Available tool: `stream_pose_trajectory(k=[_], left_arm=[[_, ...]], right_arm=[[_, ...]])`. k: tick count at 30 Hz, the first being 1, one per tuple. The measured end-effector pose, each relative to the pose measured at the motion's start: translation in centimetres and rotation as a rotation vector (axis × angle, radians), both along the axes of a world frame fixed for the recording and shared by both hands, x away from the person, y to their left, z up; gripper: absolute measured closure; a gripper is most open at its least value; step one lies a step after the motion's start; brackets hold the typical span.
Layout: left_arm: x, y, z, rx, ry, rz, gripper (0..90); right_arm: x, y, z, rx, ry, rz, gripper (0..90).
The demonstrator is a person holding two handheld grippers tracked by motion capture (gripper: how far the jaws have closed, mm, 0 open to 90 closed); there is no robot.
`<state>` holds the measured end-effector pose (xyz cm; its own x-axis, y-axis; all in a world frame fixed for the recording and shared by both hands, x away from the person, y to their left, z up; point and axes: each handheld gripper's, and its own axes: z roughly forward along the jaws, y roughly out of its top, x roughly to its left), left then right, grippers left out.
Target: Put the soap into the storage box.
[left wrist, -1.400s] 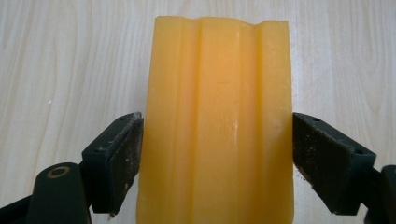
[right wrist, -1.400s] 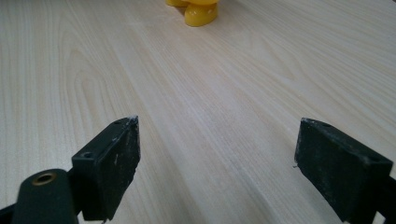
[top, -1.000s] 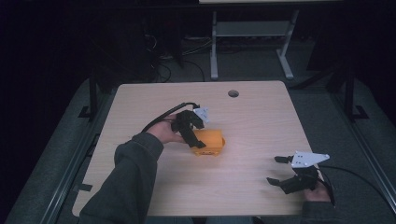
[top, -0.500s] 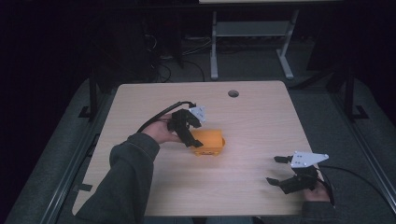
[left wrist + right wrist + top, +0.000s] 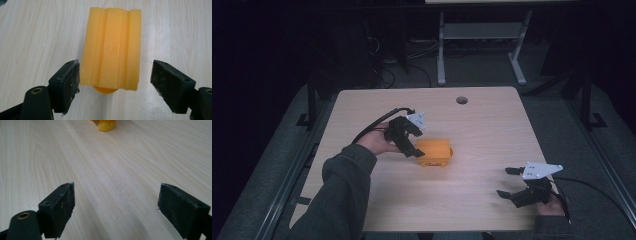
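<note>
An orange ribbed plastic block (image 5: pixel 435 152) lies near the middle of the wooden table (image 5: pixel 482 135). My left gripper (image 5: pixel 416 150) is at the block's left end, held in a hand with a grey sleeve. In the left gripper view the block (image 5: pixel 111 47) lies lengthwise between the open jaws of the left gripper (image 5: pixel 116 71): the left pad sits right against its side, the right pad stands well apart. My right gripper (image 5: pixel 506 183) rests open near the table's front right corner. In the right gripper view the right gripper (image 5: pixel 117 195) holds nothing, and an orange rounded part (image 5: pixel 106 125) shows far ahead.
A round cable hole (image 5: pixel 461 100) sits near the table's far edge. A white metal stand (image 5: pixel 482 35) is on the floor behind the table. Black cables trail from both grippers. Bare wood lies between the block and the right gripper.
My left gripper has drawn back slightly to the left along the block. The block and the right gripper have stayed where they were.
</note>
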<state>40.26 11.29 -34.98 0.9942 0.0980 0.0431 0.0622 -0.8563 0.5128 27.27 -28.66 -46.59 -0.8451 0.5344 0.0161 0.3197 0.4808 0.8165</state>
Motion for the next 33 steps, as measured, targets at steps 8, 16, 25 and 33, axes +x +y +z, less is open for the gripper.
stream_pose_trajectory(k=[8,16,25,33], left_arm=[[-0.3,1.3,-0.1,-0.008,-0.006,0.025,22.9],[-0.5,1.6,0.0,0.002,-0.006,0.047,22.9],[-1.1,2.4,-0.2,-0.006,0.003,0.073,23.8],[-1.8,3.1,0.1,-0.022,-0.005,0.063,25.9]], right_arm=[[0.0,0.0,0.0,-0.003,0.001,-0.006,13.5],[0.0,0.0,0.0,-0.001,0.002,-0.012,13.5],[0.0,0.0,0.0,-0.004,-0.001,-0.012,13.5],[-0.1,0.0,0.0,-0.008,-0.001,-0.013,13.5]])
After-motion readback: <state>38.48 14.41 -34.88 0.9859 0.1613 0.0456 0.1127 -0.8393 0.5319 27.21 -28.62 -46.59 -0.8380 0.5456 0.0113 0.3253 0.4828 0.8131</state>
